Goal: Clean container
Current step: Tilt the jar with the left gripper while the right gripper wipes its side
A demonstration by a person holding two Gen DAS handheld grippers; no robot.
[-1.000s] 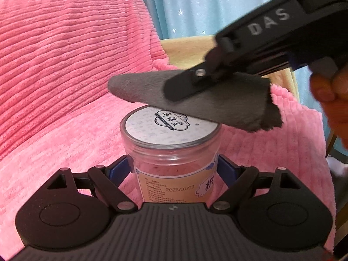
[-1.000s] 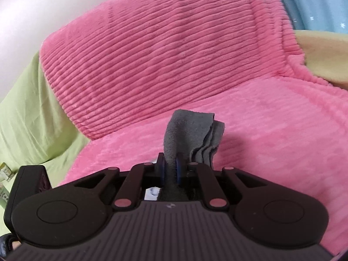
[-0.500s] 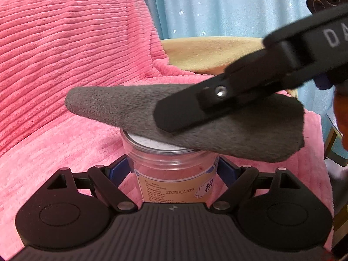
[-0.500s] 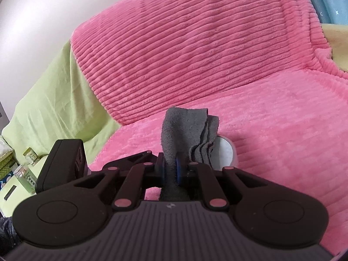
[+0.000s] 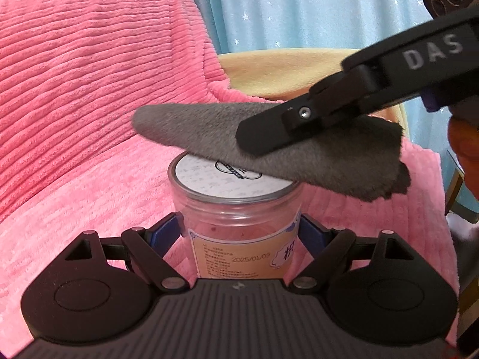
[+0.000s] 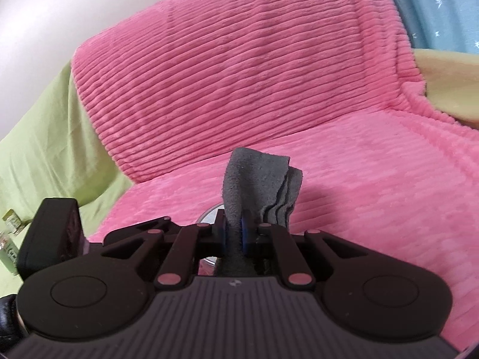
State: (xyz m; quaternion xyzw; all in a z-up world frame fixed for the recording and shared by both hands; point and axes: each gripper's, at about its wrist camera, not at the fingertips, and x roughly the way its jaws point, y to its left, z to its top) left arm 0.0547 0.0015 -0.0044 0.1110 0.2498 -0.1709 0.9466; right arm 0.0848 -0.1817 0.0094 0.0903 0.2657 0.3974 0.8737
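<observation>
A clear plastic jar (image 5: 239,218) with a white printed lid (image 5: 209,179) and a paper label is held between the blue pads of my left gripper (image 5: 239,229), which is shut on it. My right gripper (image 6: 235,227) is shut on a folded grey cloth (image 6: 257,179). In the left wrist view that cloth (image 5: 299,146) lies across the right part of the lid, with the right gripper's black finger (image 5: 299,125) on top of it. In the right wrist view only a sliver of the jar lid (image 6: 209,217) shows behind the fingers.
A pink ribbed blanket (image 5: 89,104) covers the sofa seat and back below and behind the jar. A yellow cushion (image 5: 284,71) and a blue starred curtain (image 5: 299,9) are behind. A green sheet (image 6: 45,149) lies left of the sofa.
The right gripper has drawn the cloth back to the right across the lid, uncovering its left part after covering nearly all of it. The jar stays gripped and still.
</observation>
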